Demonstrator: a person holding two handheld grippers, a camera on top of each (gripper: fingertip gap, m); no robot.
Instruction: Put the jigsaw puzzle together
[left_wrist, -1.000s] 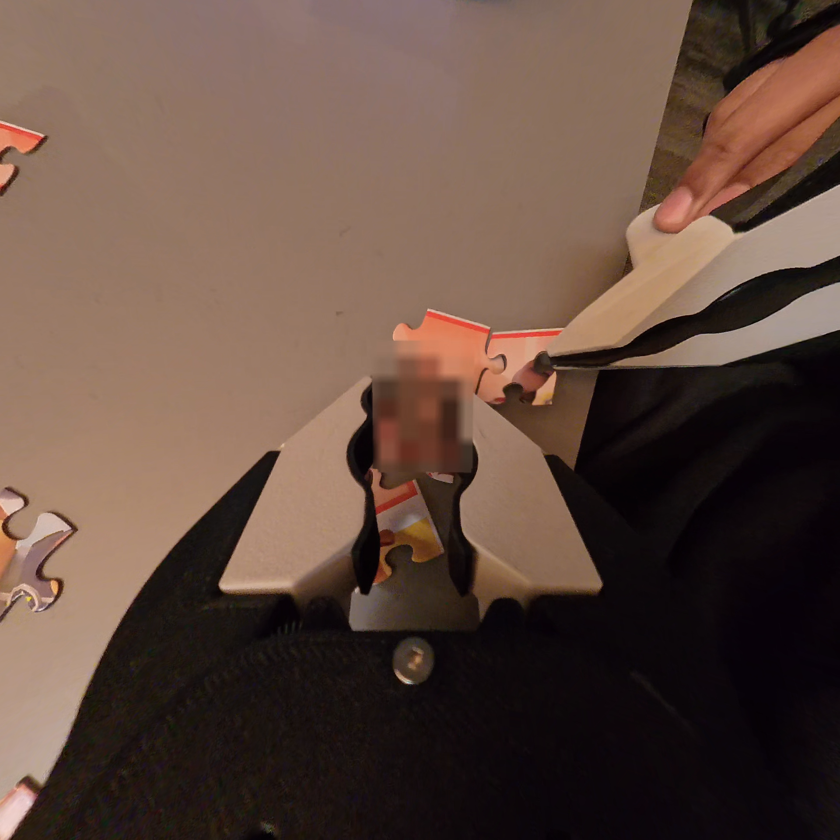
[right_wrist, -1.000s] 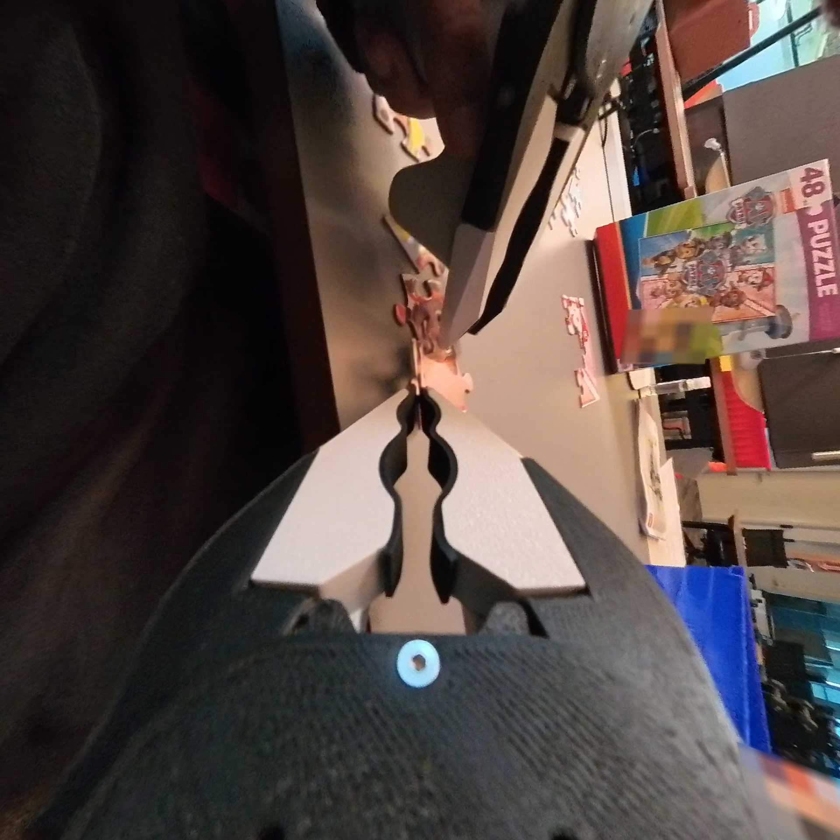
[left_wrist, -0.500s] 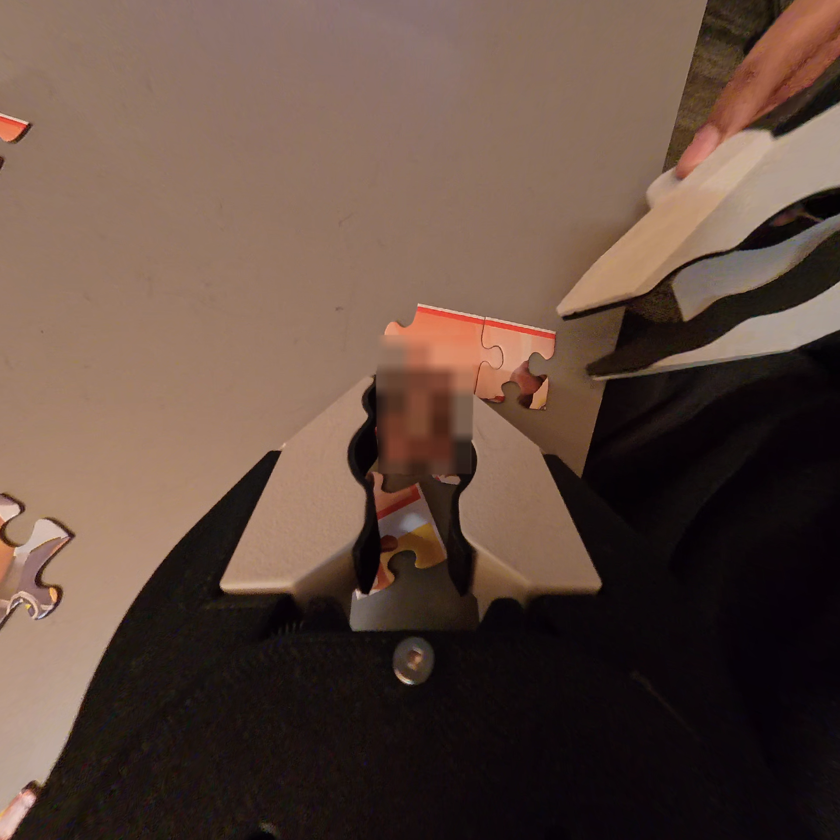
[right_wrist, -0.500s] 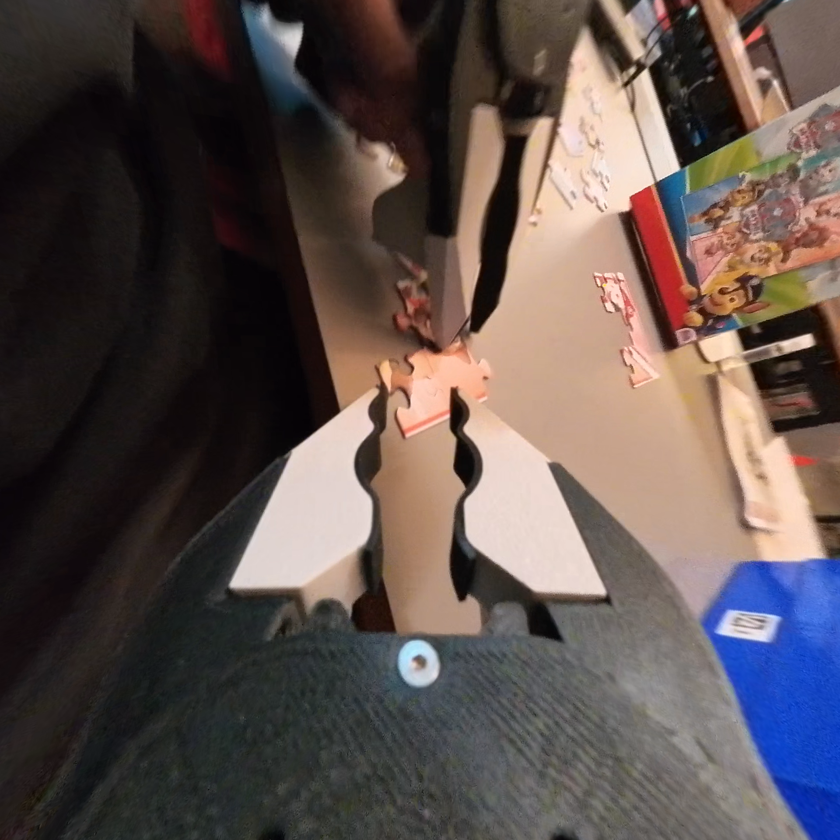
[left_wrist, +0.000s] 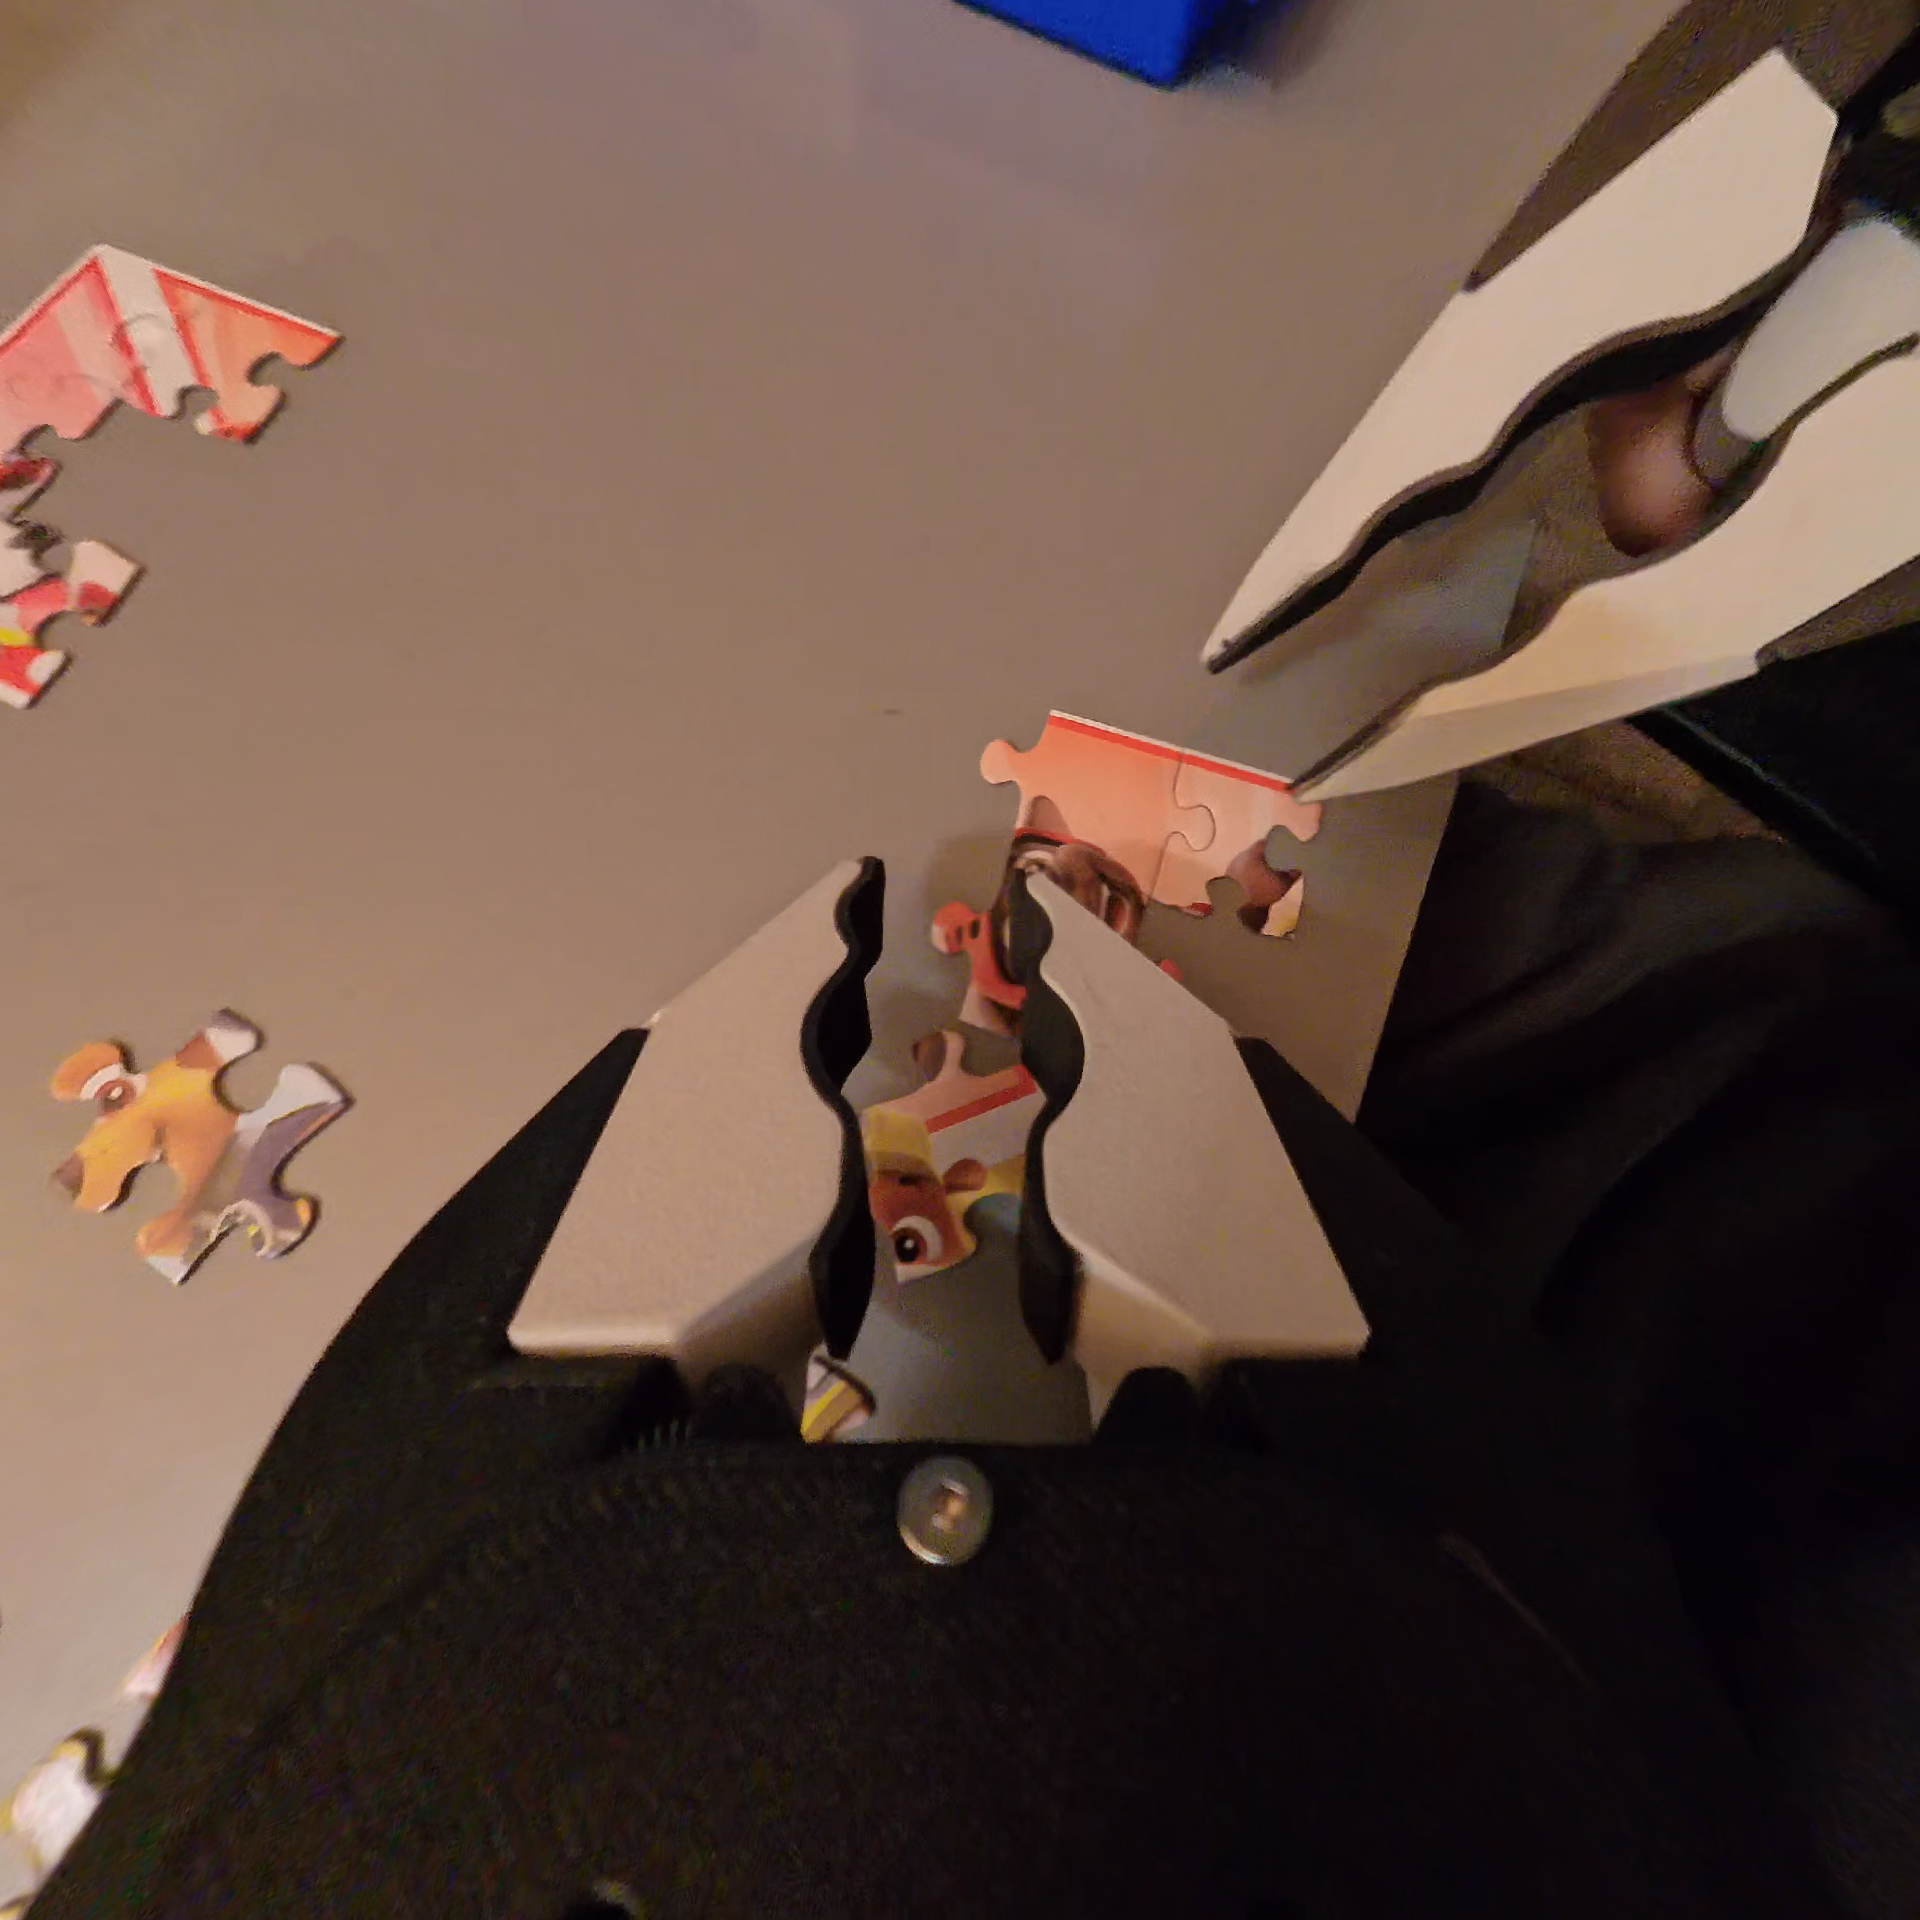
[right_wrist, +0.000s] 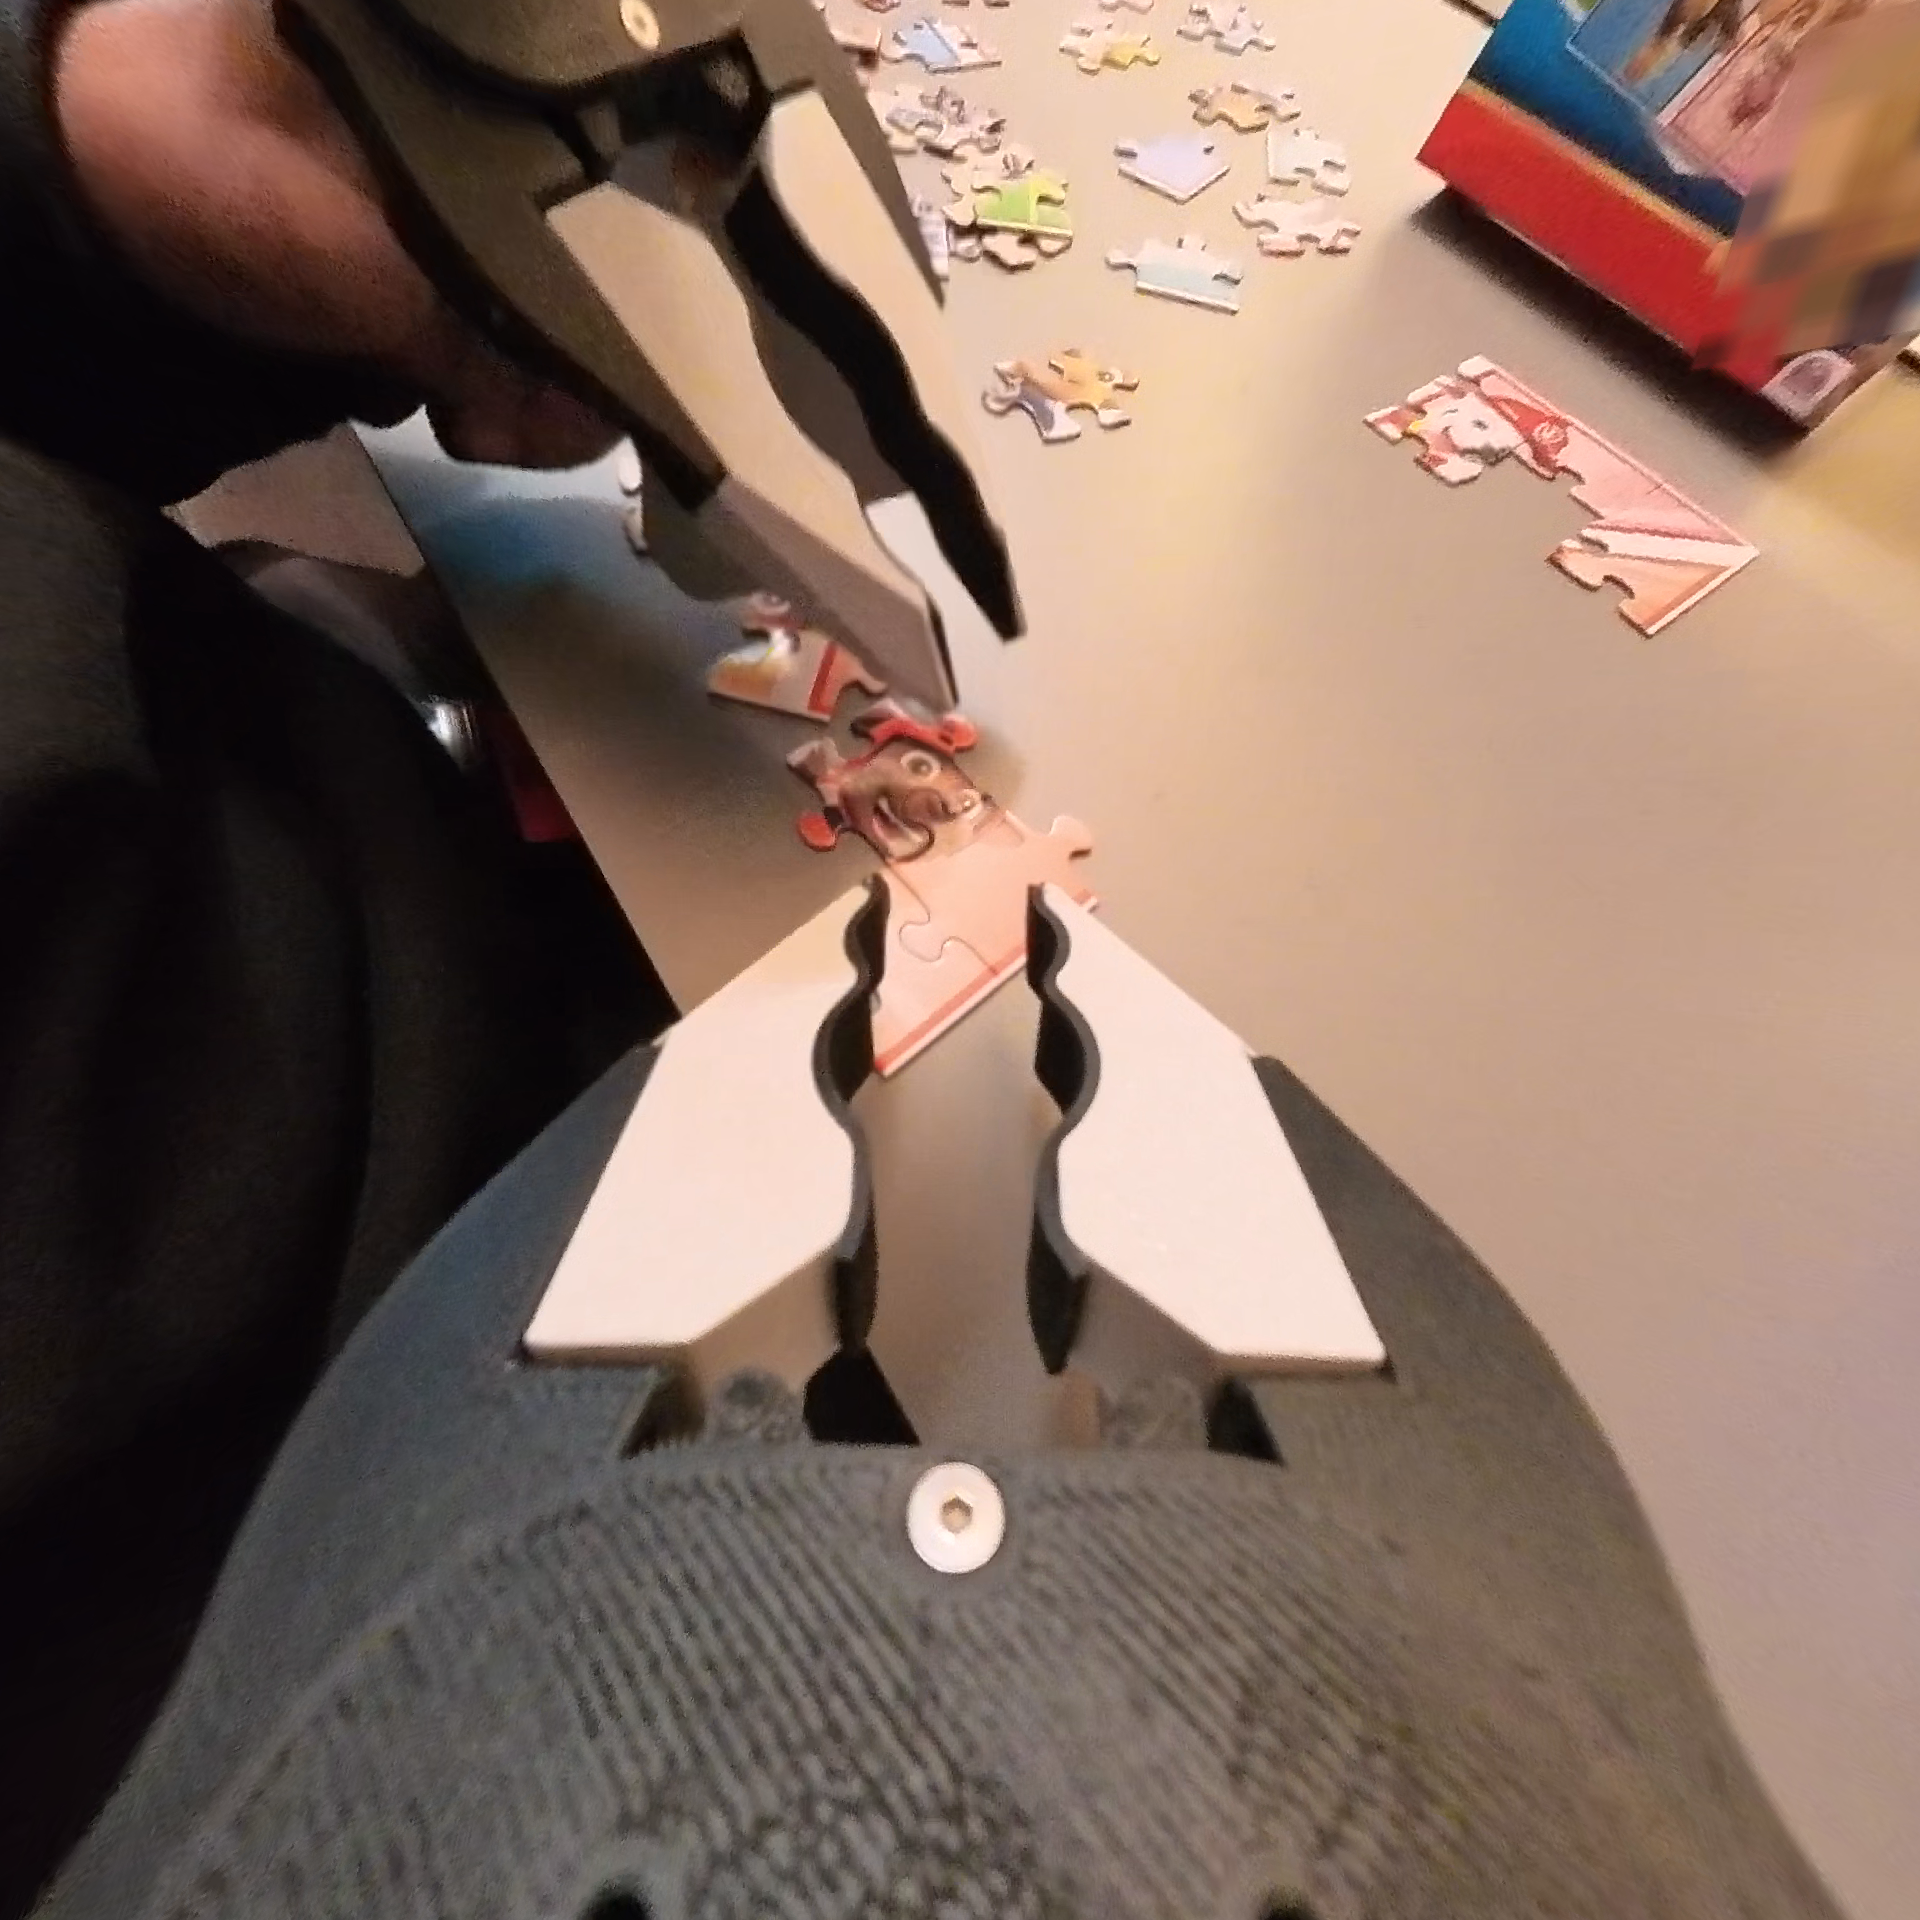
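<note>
Pink joined puzzle pieces lie partly hidden under both grippers; left gripper and right gripper gape, grasping nothing.

A plain grey table carries scattered jigsaw pieces, joined pink pieces and a colourful box.

Worktop: broad bare stretch at centre, open passage for jaws. Obstacles near front edge: joined pink pieces with dog-face piece touching them; left gripper above these, jaws apart; right gripper just beside, jaws apart. Left flank: red-white corner assembly, loose dog piece. Far side: scattered loose pieces, puzzle box, blue object. Dark clothing borders front edge.
</note>
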